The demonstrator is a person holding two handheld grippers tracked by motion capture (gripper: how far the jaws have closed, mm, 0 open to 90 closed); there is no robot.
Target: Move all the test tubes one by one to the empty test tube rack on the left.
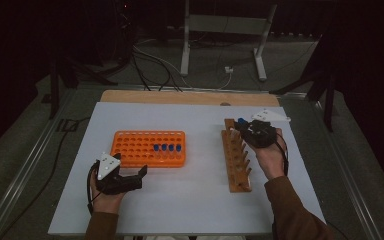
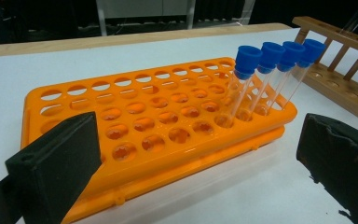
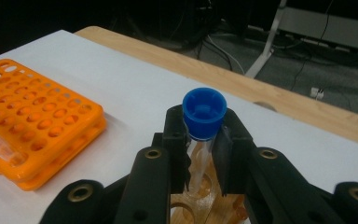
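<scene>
So the right gripper (image 3: 204,140) is clamped on a clear test tube with a blue cap (image 3: 204,112), pinching it just under the cap. In the right gripper view the tube stands upright between the two black jaws, and its lower end hangs right over the holes of the wooden rack (image 3: 200,205) (can't tell if the tip is still inside a hole or just above it, the jaws hide that bit). In the high view that gripper (image 1: 247,131) sits at the far end of the wooden rack (image 1: 236,160), roughly 3 o'clock from the middle of the white table (image 1: 195,200), with the blue cap poking out at about 10 o'clock from the hand.

The left gripper (image 1: 130,179) is down at about 8 o'clock on the table, jaws spread wide with nothing between them. It points toward the orange rack (image 1: 149,148), which lies just past it at around 1 o'clock from the hand. The left gripper view looks along the orange rack (image 2: 135,121) from its near corner, with one black pad at each bottom corner of the picture, well apart.

Four more blue-capped tubes (image 2: 272,70) stand in a row at the right end of the orange rack, leaning a little, caps almost touching. From above they show as four blue dots (image 1: 167,147) in a middle row of the tray
</scene>
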